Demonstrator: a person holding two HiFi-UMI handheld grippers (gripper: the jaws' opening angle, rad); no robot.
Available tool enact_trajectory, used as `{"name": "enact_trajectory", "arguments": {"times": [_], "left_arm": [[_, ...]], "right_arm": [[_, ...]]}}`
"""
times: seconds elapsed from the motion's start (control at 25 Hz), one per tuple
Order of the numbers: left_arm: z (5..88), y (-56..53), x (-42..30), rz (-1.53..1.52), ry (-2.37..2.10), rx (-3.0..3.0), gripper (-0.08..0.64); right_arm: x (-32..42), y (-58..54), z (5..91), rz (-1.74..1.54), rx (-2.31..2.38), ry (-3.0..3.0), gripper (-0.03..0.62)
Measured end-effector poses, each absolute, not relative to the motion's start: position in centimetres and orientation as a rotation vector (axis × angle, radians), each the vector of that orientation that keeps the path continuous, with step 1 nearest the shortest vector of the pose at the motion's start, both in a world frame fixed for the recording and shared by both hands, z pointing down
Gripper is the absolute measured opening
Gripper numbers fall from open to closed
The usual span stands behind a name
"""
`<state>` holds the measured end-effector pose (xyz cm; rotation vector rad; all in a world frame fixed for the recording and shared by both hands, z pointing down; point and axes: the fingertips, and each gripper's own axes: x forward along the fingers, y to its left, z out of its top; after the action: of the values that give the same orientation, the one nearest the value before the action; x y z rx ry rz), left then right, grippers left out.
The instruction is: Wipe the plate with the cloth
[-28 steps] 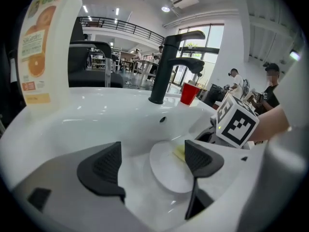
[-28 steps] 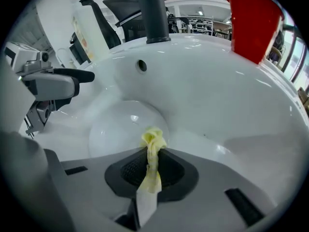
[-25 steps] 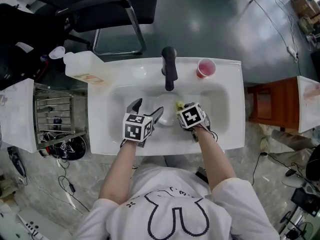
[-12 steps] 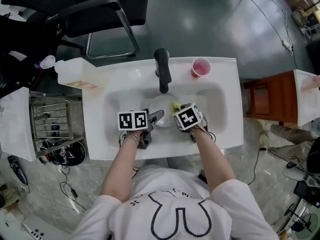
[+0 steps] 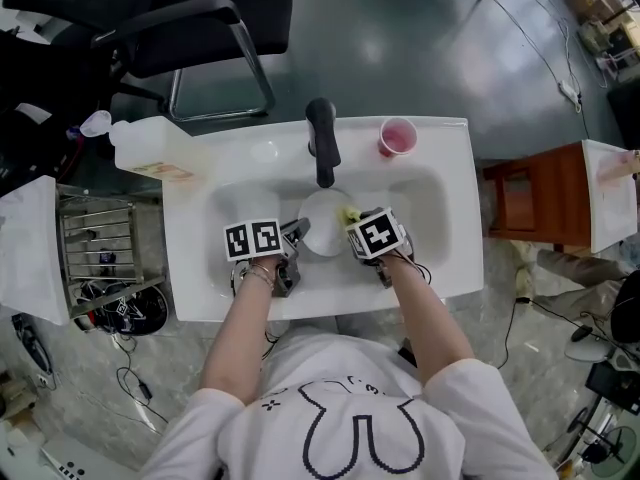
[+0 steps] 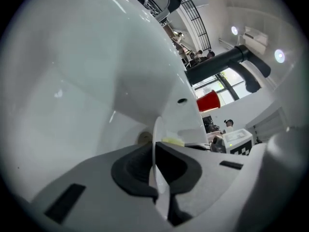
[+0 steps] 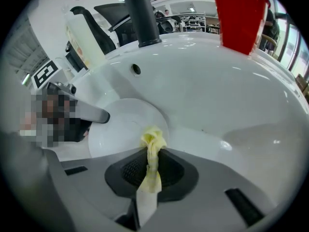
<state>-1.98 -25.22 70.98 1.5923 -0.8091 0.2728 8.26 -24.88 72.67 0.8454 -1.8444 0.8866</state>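
A white plate (image 5: pixel 325 223) lies in the white sink (image 5: pixel 440 268), below the faucet. My left gripper (image 5: pixel 298 234) has just been closing, and its jaws are now shut on the plate's left rim. In the left gripper view the plate (image 6: pixel 156 139) runs edge-on between the dark pads (image 6: pixel 133 170). My right gripper (image 5: pixel 353 220) is shut on a bunched yellow cloth (image 7: pixel 153 146), and the cloth's tip rests at the plate's (image 7: pixel 123 124) right edge. The left gripper's finger (image 7: pixel 91 114) reaches onto the plate from the left.
A black faucet (image 5: pixel 322 143) stands behind the basin. A red cup (image 5: pixel 398 136) sits on the rim to its right. A pale detergent bottle (image 5: pixel 150 148) lies at the left corner, with a wire dish rack (image 5: pixel 105 243) beside the sink. A black chair (image 5: pixel 200 18) stands behind.
The left gripper rolled upright, sank toward the plate and went from wide open to shut on its left rim. The right gripper with the cloth kept still.
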Motion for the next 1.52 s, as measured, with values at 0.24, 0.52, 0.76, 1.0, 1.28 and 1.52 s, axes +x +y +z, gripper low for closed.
{"name": "enact_trajectory", "arguments": {"times": [0.24,0.52,0.76,1.0,1.28,1.52], "left_arm": [[69.3,-24.7,-2.3,0.282,-0.808,1.643,0.018],[66.4,-23.6,-2.8,0.242,-0.803,1.700,0.018],[63.6,-22.4,-3.6,0.199,-0.809,1.748,0.018],[60.7,-21.5,-5.0,0.157,-0.813,1.807,0.018],[57.2,-19.8,-6.9,0.096,-0.796,1.893,0.018],[54.0,-18.7,-8.1,0.033,-0.782,1.982,0.018]], "right_arm": [[8.4,-25.1,69.6,0.900,0.900,-1.913,0.054],[9.4,-24.2,65.4,0.829,1.014,-1.970,0.054],[9.9,-23.0,61.5,0.742,1.119,-2.018,0.054],[9.1,-21.8,58.3,0.657,1.185,-2.049,0.054],[7.7,-19.7,54.7,0.590,1.285,-2.085,0.054],[6.3,-18.1,51.3,0.490,1.368,-2.129,0.054]]}}
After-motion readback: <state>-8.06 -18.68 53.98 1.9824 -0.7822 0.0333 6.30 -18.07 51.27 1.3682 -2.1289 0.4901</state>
